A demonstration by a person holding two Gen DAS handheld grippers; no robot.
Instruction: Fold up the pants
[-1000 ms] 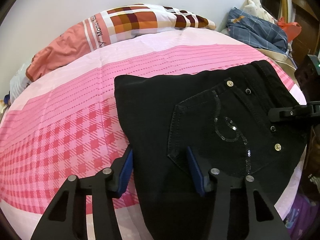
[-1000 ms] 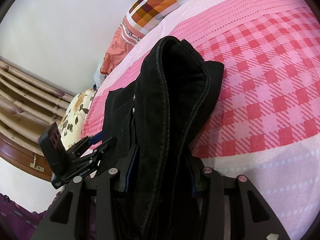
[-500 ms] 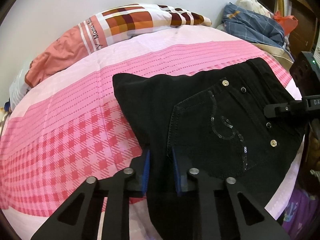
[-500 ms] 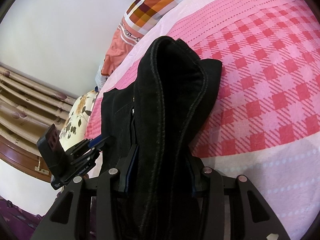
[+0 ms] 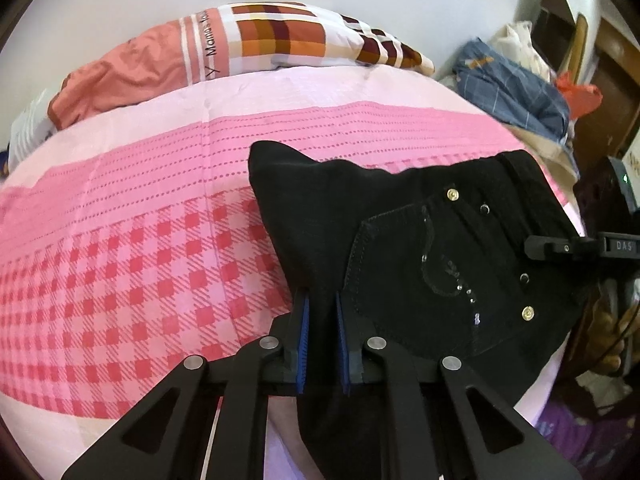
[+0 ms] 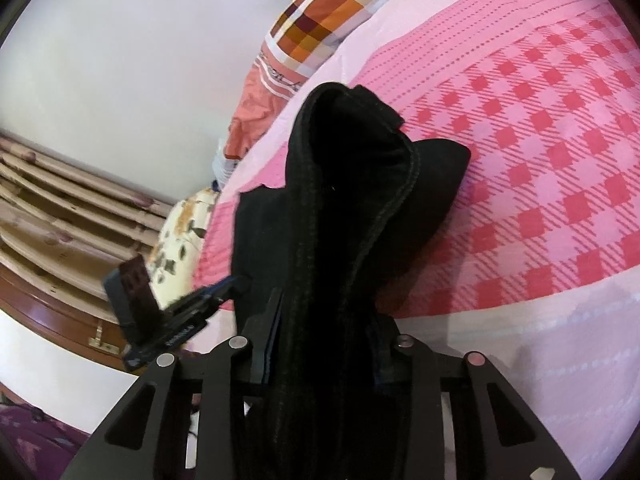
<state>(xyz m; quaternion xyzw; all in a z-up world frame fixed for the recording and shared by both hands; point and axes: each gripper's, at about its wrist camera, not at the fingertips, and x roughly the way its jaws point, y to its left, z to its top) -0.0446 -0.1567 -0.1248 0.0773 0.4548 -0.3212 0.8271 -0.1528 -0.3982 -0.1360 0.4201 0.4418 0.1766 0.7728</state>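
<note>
My left gripper [image 5: 320, 316] is pinched tight on a fold of the black pants [image 5: 420, 248], which lie at the bed's [image 5: 140, 240] right edge. My right gripper [image 6: 324, 332] is closing on their thick bunched waistband.

Black pants [image 5: 404, 240] with sequins lay on a pink checked bedsheet [image 5: 132, 264]; the pillow [image 5: 280, 36] bore orange-brown checks.
</note>
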